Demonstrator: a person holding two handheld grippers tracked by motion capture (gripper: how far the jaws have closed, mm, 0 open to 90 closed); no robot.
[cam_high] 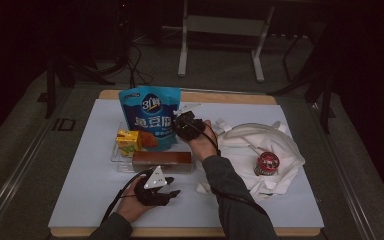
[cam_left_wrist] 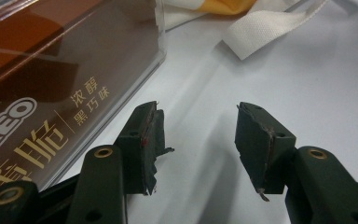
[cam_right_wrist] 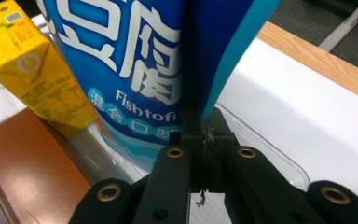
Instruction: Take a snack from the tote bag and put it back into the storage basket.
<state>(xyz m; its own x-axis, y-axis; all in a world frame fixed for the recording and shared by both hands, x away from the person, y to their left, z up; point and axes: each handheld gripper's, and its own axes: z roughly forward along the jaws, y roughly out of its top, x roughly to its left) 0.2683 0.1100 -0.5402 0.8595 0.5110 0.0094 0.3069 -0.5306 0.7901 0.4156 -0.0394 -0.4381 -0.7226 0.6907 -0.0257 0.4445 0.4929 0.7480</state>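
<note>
The right claw (cam_right_wrist: 200,140) pinches the blue snack pouch (cam_high: 149,117) by its thin right edge; the pouch looks light, floppy and slippery. The left claw (cam_left_wrist: 200,140) waits half-open, empty.

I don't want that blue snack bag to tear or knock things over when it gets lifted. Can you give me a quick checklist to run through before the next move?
1. Right gripper pinched on the blue snack bag at its side edge: ok, jaws shut on it.
2. Bag upright in the clear tray: ok.
3. Yellow juice carton clear of the bag: not ok, it stands against the bag's side.
4. Brown box out of the bag's way: cannot tell, it lies right in front of the tray.
5. Left gripper free: ok, jaws open over the white mat, nothing between them.
6. White cloth bag spread open: cannot tell.
</note>
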